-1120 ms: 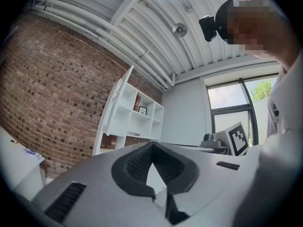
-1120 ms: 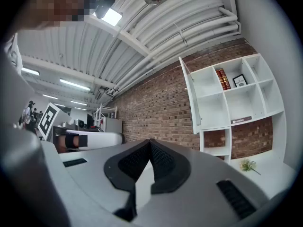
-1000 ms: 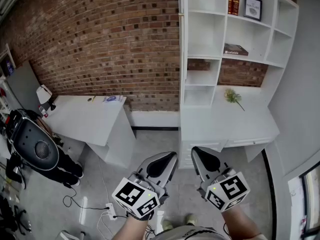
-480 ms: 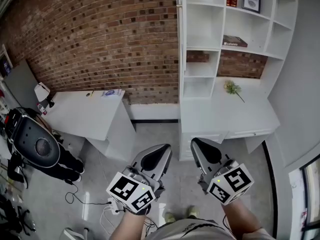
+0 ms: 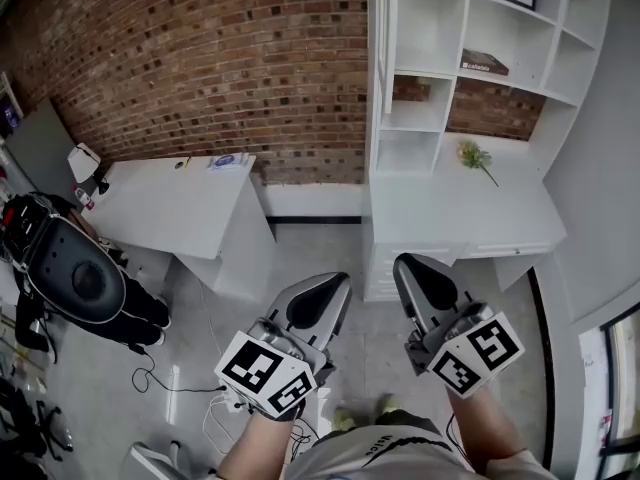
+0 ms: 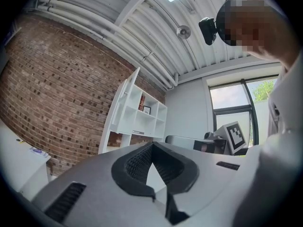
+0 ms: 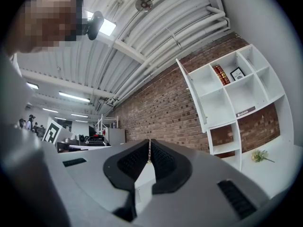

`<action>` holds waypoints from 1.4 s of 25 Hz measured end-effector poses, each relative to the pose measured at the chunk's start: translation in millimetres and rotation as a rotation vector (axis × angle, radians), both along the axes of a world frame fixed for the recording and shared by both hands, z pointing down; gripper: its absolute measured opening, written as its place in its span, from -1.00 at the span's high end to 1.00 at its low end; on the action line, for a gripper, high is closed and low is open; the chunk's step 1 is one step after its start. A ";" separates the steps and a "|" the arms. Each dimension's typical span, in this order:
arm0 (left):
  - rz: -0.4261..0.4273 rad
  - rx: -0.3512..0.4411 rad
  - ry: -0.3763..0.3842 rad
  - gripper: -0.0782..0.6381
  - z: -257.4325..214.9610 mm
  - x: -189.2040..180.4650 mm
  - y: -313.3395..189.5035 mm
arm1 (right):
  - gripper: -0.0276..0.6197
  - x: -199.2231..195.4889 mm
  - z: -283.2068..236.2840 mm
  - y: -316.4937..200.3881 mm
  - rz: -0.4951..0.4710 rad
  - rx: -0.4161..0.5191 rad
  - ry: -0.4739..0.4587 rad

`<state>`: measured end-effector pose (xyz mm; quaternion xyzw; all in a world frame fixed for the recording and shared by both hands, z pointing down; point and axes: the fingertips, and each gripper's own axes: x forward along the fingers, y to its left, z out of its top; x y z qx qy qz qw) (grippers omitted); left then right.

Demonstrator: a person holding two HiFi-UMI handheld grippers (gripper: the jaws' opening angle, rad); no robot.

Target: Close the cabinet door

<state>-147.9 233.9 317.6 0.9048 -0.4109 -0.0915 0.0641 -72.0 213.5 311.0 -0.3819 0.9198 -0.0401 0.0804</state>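
Up ahead at the left edge of the white shelf unit (image 5: 452, 63), the cabinet door (image 5: 386, 38) stands upright, swung out edge-on, well apart from left gripper (image 5: 333, 286) and right gripper (image 5: 412, 266), both pinched together and empty, the right looking marginally nearer.

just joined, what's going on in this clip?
A person holds a gripper in each hand and faces a white shelf unit that stands against a brick wall. The unit's upper cabinet door stands open, swung out from the shelves. The left gripper and right gripper are both shut and empty, held low in front of the body, well short of the door. Neither touches anything, and the door is not yet closed.
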 end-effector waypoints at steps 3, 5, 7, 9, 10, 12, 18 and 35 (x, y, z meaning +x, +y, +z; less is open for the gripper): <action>0.011 0.002 -0.001 0.75 2.8 -7.3 2.6 | 0.85 -9.2 2.3 4.2 0.008 0.007 0.005; 0.008 0.005 0.001 0.75 3.2 -14.3 2.3 | 0.85 -12.7 1.7 5.8 0.016 0.017 0.009; 0.002 0.010 0.002 0.75 2.2 -20.0 -0.1 | 0.85 -12.9 -0.8 4.0 0.026 0.027 0.007; 0.001 0.013 0.001 0.75 2.4 -21.6 -3.7 | 0.85 -10.7 -1.8 -0.2 0.038 0.030 0.003; 0.003 0.012 -0.001 0.75 3.1 -21.0 -6.2 | 0.85 -9.7 -1.5 -2.8 0.041 0.030 0.002; 0.010 0.010 -0.005 0.75 5.0 -17.4 -12.0 | 0.85 -9.4 -0.1 -8.9 0.039 0.032 0.002; 0.006 0.003 -0.027 0.75 9.2 -2.7 -41.2 | 0.85 -5.6 0.5 -39.9 0.019 0.044 0.003; -0.070 0.012 -0.023 0.75 -8.6 59.6 -213.0 | 0.76 51.1 -8.6 -220.8 -0.007 0.079 0.046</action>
